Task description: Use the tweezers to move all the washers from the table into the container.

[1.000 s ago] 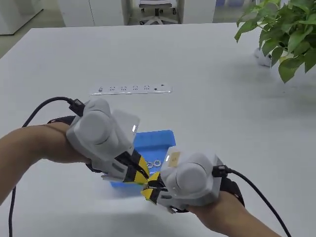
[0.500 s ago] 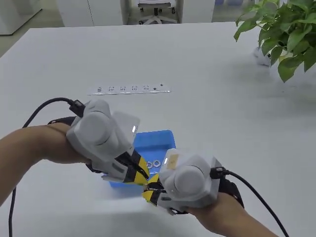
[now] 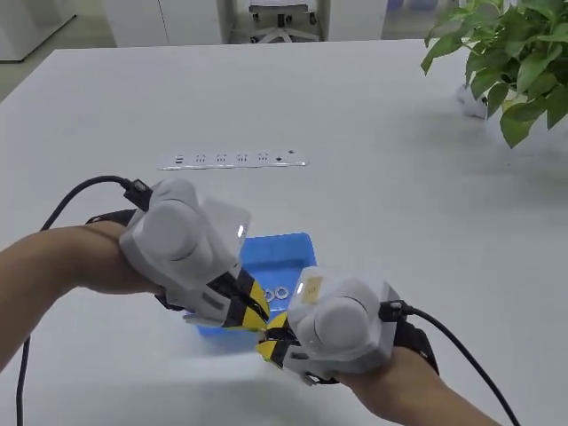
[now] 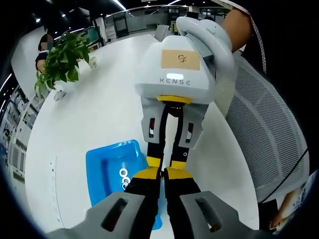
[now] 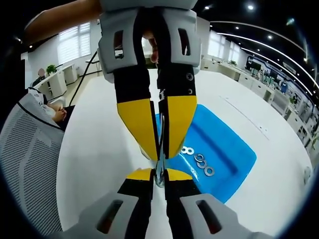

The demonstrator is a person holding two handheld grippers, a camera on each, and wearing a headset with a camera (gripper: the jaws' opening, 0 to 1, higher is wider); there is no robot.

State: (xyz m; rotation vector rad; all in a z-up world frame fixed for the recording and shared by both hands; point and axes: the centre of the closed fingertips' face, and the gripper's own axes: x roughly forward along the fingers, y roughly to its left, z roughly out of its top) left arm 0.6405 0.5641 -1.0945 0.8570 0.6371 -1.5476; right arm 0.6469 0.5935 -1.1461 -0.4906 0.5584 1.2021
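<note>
Both left gripper (image 3: 257,311) and right gripper (image 3: 269,343) pinch tweezers (image 5: 159,172) over white table (image 3: 373,177); plant (image 3: 506,62) at corner.

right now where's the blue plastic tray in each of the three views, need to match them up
head view: the blue plastic tray sits low, near the centre.
left gripper view: the tray is at lower left.
right gripper view: the tray is right of centre.
shared landmark: the silver metal washers lying inside it, seen in all three.
</note>
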